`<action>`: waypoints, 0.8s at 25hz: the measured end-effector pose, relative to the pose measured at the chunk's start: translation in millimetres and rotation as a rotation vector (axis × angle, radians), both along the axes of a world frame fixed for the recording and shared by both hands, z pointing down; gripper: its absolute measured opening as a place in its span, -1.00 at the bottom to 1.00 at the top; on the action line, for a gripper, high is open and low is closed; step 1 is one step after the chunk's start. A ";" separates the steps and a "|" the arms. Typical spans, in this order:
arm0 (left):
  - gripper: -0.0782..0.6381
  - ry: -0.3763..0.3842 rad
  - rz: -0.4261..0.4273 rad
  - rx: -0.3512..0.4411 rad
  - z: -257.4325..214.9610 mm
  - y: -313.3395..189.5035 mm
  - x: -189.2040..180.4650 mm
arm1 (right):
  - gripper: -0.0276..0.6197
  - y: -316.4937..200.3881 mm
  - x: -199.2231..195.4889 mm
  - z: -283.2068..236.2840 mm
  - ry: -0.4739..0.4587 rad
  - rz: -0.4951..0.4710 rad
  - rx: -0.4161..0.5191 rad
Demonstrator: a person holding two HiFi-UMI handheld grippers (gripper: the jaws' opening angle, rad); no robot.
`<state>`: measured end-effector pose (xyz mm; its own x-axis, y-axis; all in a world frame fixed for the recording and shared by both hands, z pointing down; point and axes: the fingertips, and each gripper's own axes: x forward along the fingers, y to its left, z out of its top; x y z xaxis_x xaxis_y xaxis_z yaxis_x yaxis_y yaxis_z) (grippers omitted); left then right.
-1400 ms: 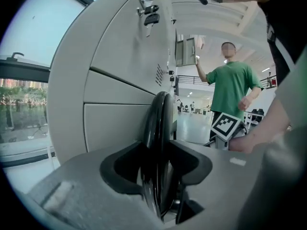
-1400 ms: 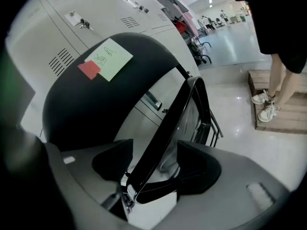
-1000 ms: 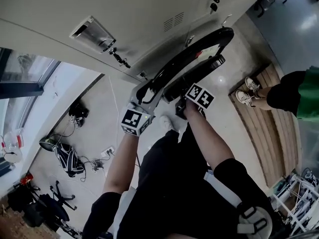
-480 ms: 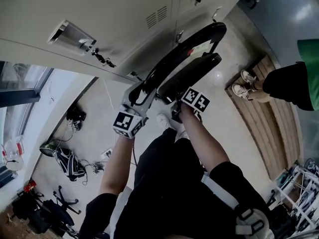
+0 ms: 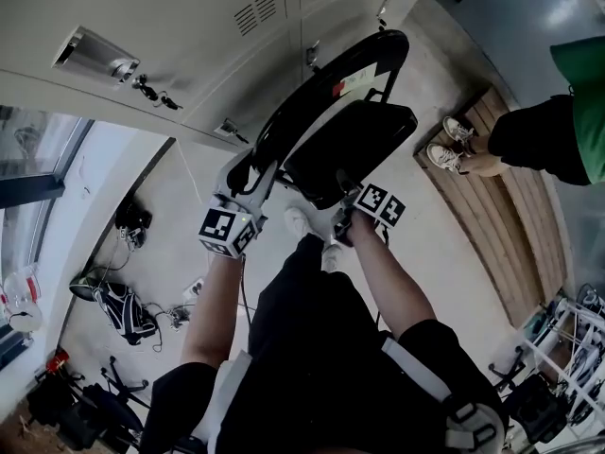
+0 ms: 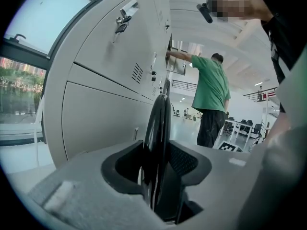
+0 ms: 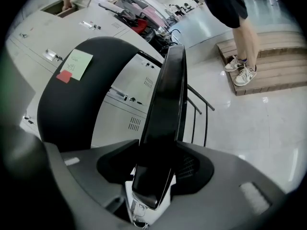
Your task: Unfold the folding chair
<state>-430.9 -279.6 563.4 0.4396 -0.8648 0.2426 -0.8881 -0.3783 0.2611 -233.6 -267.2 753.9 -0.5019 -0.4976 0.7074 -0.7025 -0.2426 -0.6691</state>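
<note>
Unfolding underway: left gripper (image 5: 244, 180) clamps frame (image 5: 317, 88), right gripper (image 5: 348, 197) holds seat (image 5: 352, 145), jaws easing open; next, press seat flat.

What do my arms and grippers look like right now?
Left gripper and right gripper: pale grey bodies, dark mesh-textured pads, each with a white cube bearing black square markers. Black short sleeves, forearms bare. The right gripper's jaws are opening, with the seat between them.
</note>
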 end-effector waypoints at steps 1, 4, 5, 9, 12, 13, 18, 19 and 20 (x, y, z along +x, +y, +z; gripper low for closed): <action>-0.34 0.004 -0.005 -0.004 1.2 -1.0 1.5 | -0.27 4.4 9.5 3.3 -0.002 0.012 -0.005; -0.34 0.012 0.016 -0.009 5.5 6.0 9.7 | -0.26 26.3 32.6 15.3 -0.016 0.048 -0.027; -0.34 0.013 0.025 -0.005 6.5 9.5 13.6 | -0.25 32.4 38.8 18.9 -0.021 0.053 -0.031; -0.35 0.018 0.063 0.013 7.3 23.3 32.4 | -0.24 50.3 60.6 27.7 -0.036 0.068 -0.027; -0.35 0.025 0.092 0.024 7.4 33.1 46.6 | -0.23 63.8 76.6 33.5 -0.038 0.091 -0.023; -0.36 0.029 0.097 0.026 8.3 35.8 50.3 | -0.22 68.7 82.6 36.4 -0.037 0.099 -0.024; -0.36 0.053 0.107 0.005 18.7 43.1 61.4 | -0.21 93.2 116.0 61.2 -0.048 0.150 -0.051; -0.35 0.057 0.114 0.000 20.8 44.8 63.9 | -0.21 99.1 122.4 66.6 -0.056 0.160 -0.057; -0.36 0.061 0.125 -0.002 22.9 46.6 66.8 | -0.21 104.1 128.8 71.5 -0.064 0.168 -0.060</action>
<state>-364.2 -233.0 586.3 0.5583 -0.8017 0.2137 -0.8163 -0.4846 0.3145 -104.7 -163.1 825.4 -0.4602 -0.5361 0.7076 -0.6050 -0.3940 -0.6920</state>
